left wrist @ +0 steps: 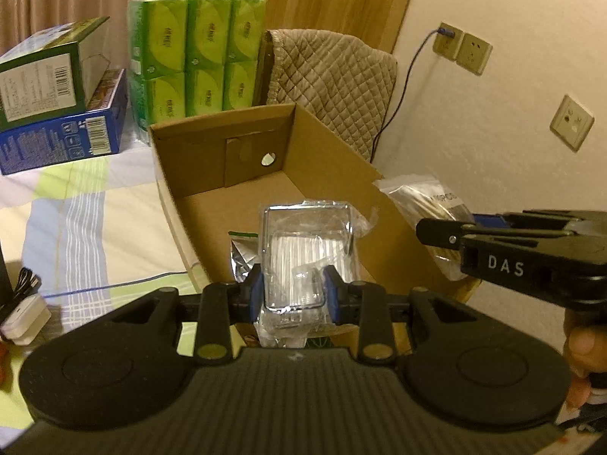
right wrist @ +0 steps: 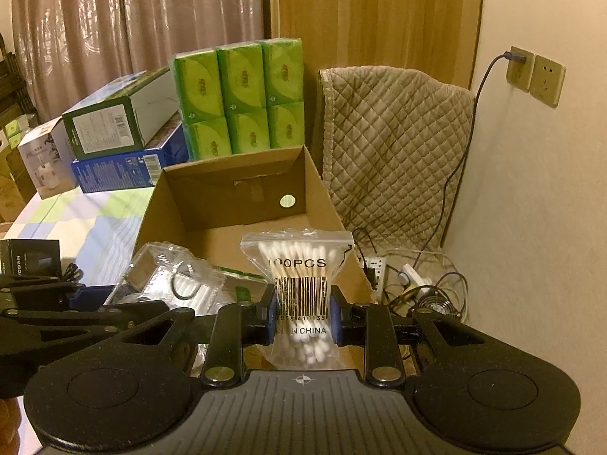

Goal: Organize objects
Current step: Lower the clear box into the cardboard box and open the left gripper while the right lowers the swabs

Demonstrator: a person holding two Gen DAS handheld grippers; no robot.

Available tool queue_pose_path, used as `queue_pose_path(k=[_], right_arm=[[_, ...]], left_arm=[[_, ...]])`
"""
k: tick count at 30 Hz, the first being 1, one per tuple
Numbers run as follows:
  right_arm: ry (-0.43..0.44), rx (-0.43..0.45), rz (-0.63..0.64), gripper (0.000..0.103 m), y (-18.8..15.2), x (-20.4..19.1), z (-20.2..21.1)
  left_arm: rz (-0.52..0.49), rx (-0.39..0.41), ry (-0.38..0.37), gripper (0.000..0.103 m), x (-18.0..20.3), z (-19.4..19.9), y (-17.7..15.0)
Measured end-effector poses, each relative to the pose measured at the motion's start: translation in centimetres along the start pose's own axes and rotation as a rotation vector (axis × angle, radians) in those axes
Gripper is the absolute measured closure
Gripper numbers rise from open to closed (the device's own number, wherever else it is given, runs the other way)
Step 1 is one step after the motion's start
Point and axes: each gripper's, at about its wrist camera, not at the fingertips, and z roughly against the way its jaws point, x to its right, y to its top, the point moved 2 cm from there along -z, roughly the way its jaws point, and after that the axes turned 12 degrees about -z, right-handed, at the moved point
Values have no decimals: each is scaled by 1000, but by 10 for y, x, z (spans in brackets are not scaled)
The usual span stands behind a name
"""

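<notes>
My left gripper is shut on a clear plastic box of white sticks in crinkled wrap, held over the near end of an open cardboard box. A silver pouch with a green label lies in the cardboard box beneath it. My right gripper is shut on a zip bag of cotton swabs marked 100PCS, above the cardboard box's near right corner. The two grippers are side by side: the left gripper with its clear plastic box shows at the left of the right wrist view.
Green tissue packs and stacked green and blue cartons stand behind the cardboard box on a striped cloth. A quilted cover hangs at the back right. A power strip with cables lies by the wall. A white charger sits at left.
</notes>
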Motion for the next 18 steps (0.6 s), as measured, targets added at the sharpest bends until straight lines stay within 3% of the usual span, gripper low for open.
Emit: queue_pose_path(k=[2, 18], right_arm=[[-3, -5, -4, 80, -1, 1, -2], [15, -28, -11, 80, -5, -5, -6]], left_arm=[[0, 1, 6, 54, 1, -3, 0], [0, 18, 55, 54, -15, 12, -9]])
